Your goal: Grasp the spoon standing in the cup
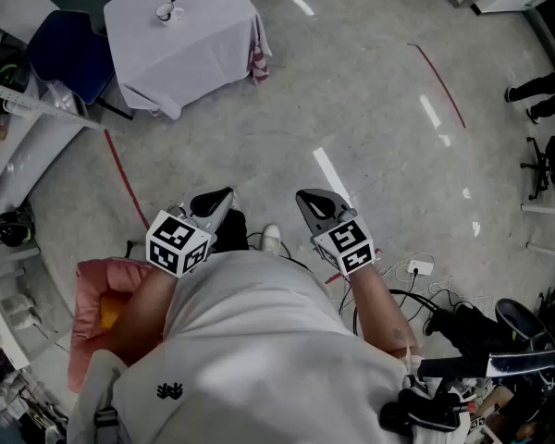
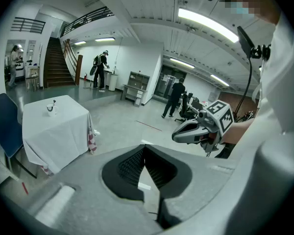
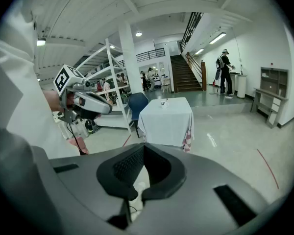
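A white cup (image 1: pixel 169 11) with a spoon standing in it sits on a table draped in white cloth (image 1: pixel 203 58), far off at the top left of the head view. The left gripper view shows the cup (image 2: pixel 51 108) small and distant, and so does the right gripper view, where the cup (image 3: pixel 163 103) is near the middle. Both grippers are held close to the person's body, several steps from the table. My left gripper (image 1: pixel 224 195) has its jaws together with nothing between them. My right gripper (image 1: pixel 305 196) is likewise shut and empty.
A blue chair (image 1: pixel 69 54) stands beside the table. Red tape lines (image 1: pixel 125 169) cross the grey floor. Cables and a power strip (image 1: pixel 418 268) lie at the right, a pink cushion (image 1: pixel 97 294) at the left. People (image 2: pixel 175 98) stand far off near a staircase (image 3: pixel 186 80).
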